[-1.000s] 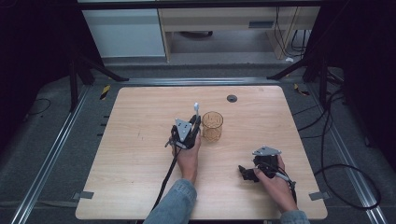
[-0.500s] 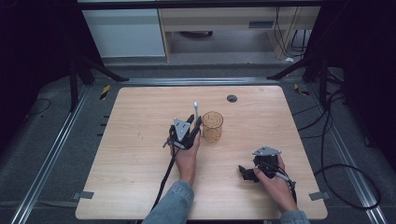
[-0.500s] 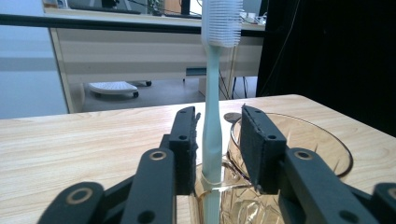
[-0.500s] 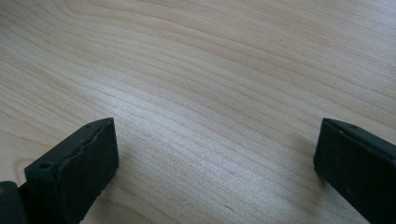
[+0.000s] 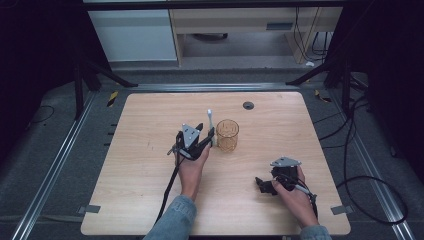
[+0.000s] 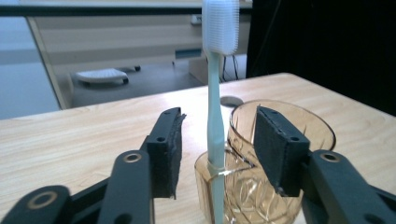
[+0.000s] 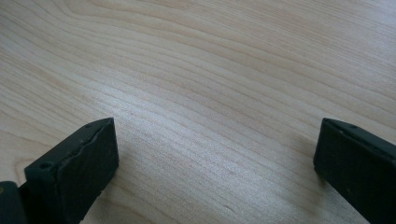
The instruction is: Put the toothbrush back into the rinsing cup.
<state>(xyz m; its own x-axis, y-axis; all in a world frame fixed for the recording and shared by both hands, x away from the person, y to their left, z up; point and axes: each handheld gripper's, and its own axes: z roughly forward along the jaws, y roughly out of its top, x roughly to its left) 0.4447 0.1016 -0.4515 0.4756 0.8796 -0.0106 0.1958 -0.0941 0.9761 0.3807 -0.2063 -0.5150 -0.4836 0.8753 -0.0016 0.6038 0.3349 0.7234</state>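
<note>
The wooden desk (image 5: 150,200) is seen whole, rounded corners and all, from the high view, with a small dark round fitting (image 5: 248,105) near its far edge; the two gripper views give only a stretch of its grain.

Near the middle of the desk stands an amber glass cup (image 5: 227,135). From above it is a small ring of patterned glass; the left gripper view brings out its cut pattern and open rim (image 6: 299,122).

The left gripper (image 5: 202,140) sits just left of the cup in the high view, held by the person's left hand (image 5: 192,167). Its fingers (image 6: 164,151) have just been opening and stand apart, one on each side of the toothbrush, with clear gaps, touching nothing.

The right gripper (image 5: 260,184) rests near the desk's near right part, well apart from the cup, in the right hand (image 5: 295,192). The right gripper view shows its fingers (image 7: 77,170) wide apart over bare wood.

The pale toothbrush (image 5: 210,127) stands upright in the cup, leaning on the rim nearest the left gripper. From above it is a thin white stick; the left gripper view shows its white bristle head (image 6: 220,25) at the top and the handle going down inside the glass.
</note>
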